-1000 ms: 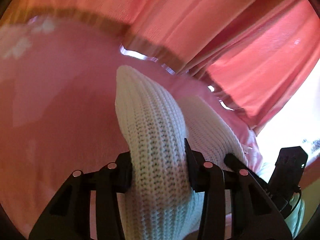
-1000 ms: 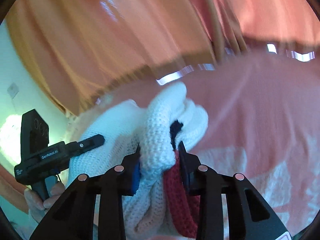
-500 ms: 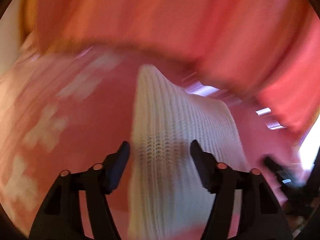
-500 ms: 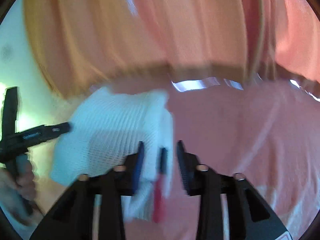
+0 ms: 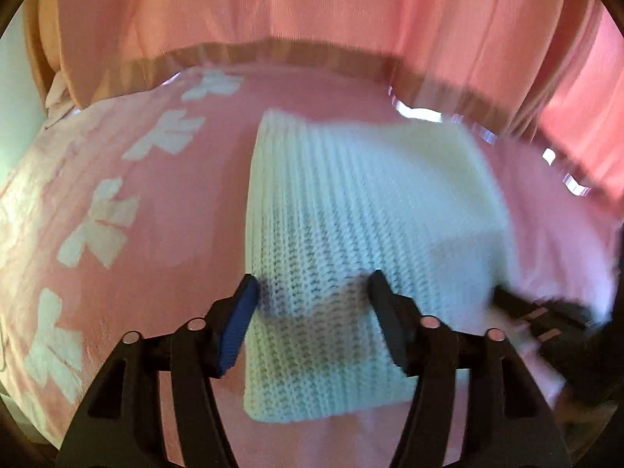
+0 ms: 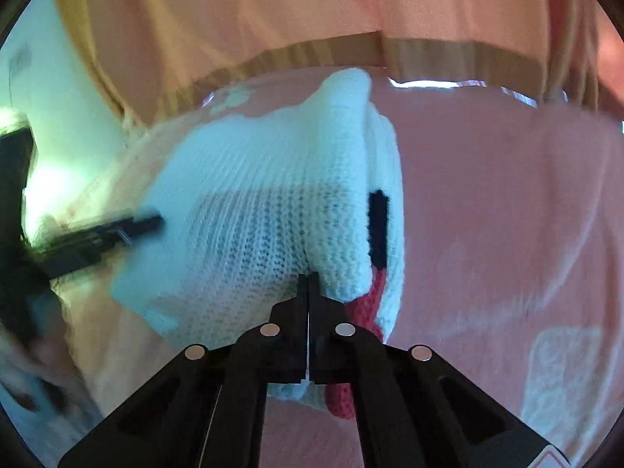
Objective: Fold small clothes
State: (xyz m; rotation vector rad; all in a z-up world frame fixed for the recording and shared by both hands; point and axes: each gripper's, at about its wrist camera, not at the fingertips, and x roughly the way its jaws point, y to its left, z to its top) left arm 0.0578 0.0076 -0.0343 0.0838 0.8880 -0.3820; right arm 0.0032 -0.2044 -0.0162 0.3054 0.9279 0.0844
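A white knitted garment (image 5: pixel 351 214) lies folded flat on the pink blanket (image 5: pixel 156 214). My left gripper (image 5: pixel 312 304) is open, its fingers on either side of the garment's near left part, above it. In the right wrist view the garment (image 6: pixel 253 214) shows a black patch (image 6: pixel 377 230) and a red knitted part (image 6: pixel 368 300) along its right edge. My right gripper (image 6: pixel 308 279) is shut and empty, its tips just over the garment's near edge. The right gripper shows blurred at the right of the left wrist view (image 5: pixel 546 319), and the left gripper shows at the left of the right wrist view (image 6: pixel 97 234).
The pink blanket with white patterned shapes (image 5: pixel 97 234) covers the bed. Pink and orange curtains (image 5: pixel 351 7) hang close behind the far edge of the bed. A pale wall (image 6: pixel 58 97) stands at the left.
Both grippers let go of the garment, which dropped from held-up to lying folded on the blanket. The left gripper opened wide; the right gripper opened, then shut empty.
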